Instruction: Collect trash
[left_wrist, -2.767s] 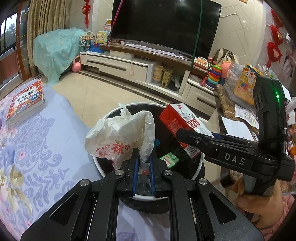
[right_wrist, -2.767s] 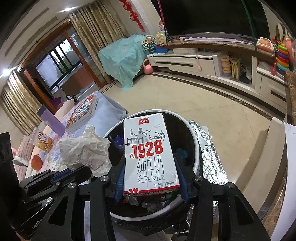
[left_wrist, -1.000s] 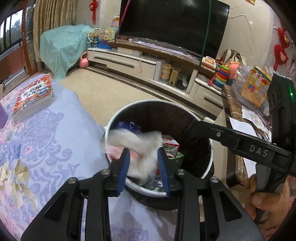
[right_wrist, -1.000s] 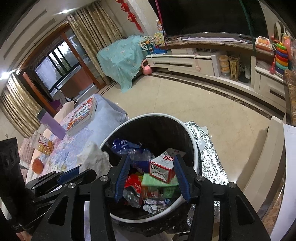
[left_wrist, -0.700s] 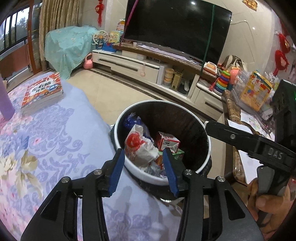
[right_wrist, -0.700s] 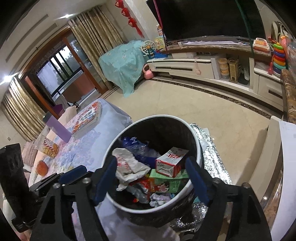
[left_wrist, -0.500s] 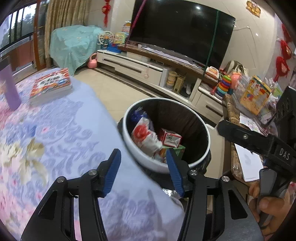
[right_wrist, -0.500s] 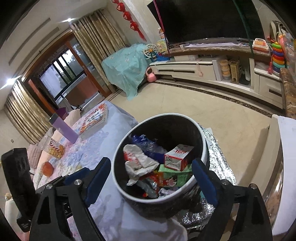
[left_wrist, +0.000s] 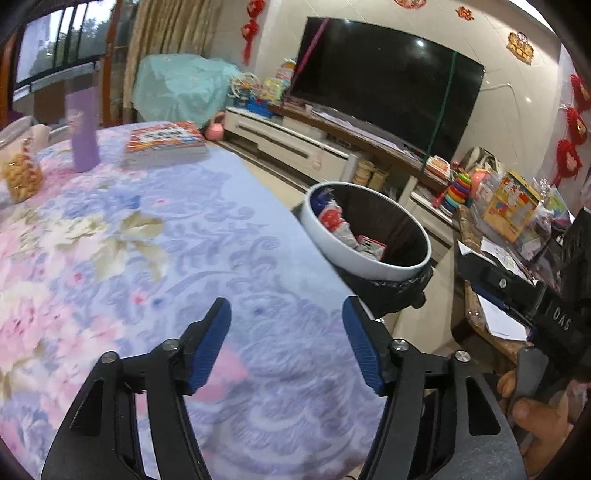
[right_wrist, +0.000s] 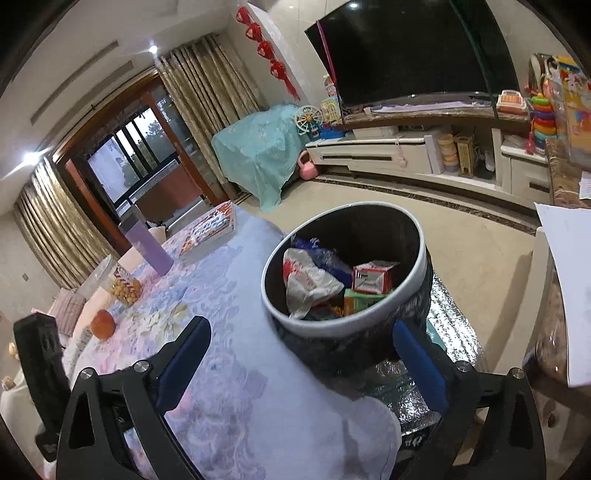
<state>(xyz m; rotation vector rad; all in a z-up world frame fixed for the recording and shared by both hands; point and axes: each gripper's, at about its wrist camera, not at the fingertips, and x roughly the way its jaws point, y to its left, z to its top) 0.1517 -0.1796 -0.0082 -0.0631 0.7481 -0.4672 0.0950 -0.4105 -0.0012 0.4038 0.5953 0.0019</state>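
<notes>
Both claws stand with their jaws wide apart and nothing between them. The left claw (left_wrist: 286, 341) hovers over the flowered cloth of the counter (left_wrist: 155, 258), and the right claw (right_wrist: 301, 363) hangs just near of the trash bin (right_wrist: 369, 338). Empty and spread like this, they look ready for another pickup rather than in the middle of carrying anything.

The bin sits off the far right edge of the counter, lower than the cloth, which seems the reason for its spot: rubbish can be carried over the edge and let fall straight in. Its round mouth faces up, tilted slightly in both fisheye views, with the white rim ringing a dark liner.

The collected trash lies inside. A crumpled white plastic bag (right_wrist: 308, 282) with red print slumps against the left wall, with no clear long axis. Right of it a red and white milk carton (right_wrist: 373, 277) lies on its side, long axis roughly left to right, one end face turned toward the right claw's camera. A green box (right_wrist: 360, 299) sits just below the carton, touching it.

On the far left part of the counter stand a purple bottle (left_wrist: 84, 131), a stack of books (left_wrist: 164, 142) and a snack jar (left_wrist: 20, 173); none looks plainly like trash, so the task seems largely done.
</notes>
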